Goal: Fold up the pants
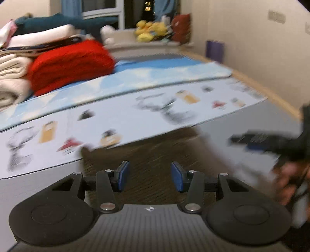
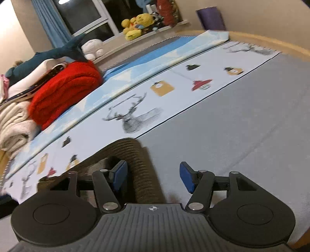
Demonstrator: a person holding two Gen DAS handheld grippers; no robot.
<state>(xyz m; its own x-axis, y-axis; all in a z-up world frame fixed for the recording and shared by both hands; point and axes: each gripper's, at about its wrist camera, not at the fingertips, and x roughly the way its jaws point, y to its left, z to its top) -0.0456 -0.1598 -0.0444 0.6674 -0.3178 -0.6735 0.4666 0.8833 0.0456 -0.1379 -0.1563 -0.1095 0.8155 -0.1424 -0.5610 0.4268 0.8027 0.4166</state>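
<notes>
On the bed, over its grey sheet (image 2: pixel 242 124), the brown ribbed pants (image 2: pixel 139 164) lay just below both tools, partly on a pale mat printed with a deer and small lamps (image 2: pixel 160 93). The left tool (image 1: pixel 148 176) hung above the pants (image 1: pixel 151 155) with its blue pads apart and nothing between them, so it held nothing. The right tool (image 2: pixel 153 177) also stood wide; a rolled edge of the pants ran up between its pads, closer to the left one, but the pads did not press on it. In the left wrist view the right tool (image 1: pixel 257 141) showed as a dark blur at the right side, with a hand (image 1: pixel 290 184) behind it. Beyond the mat lay a blue and white cloth (image 2: pixel 147 58), and at the left a red folded blanket (image 2: pixel 65 91) leaned against cream blankets (image 2: pixel 13 124) and a blue plush shark (image 2: pixel 50 56). Yellow plush toys (image 2: pixel 137 23) sat on the window ledge, well apart from the pants, and a purple thing (image 2: pixel 211 17) stood by the wall. Nothing lay on the pants themselves.
</notes>
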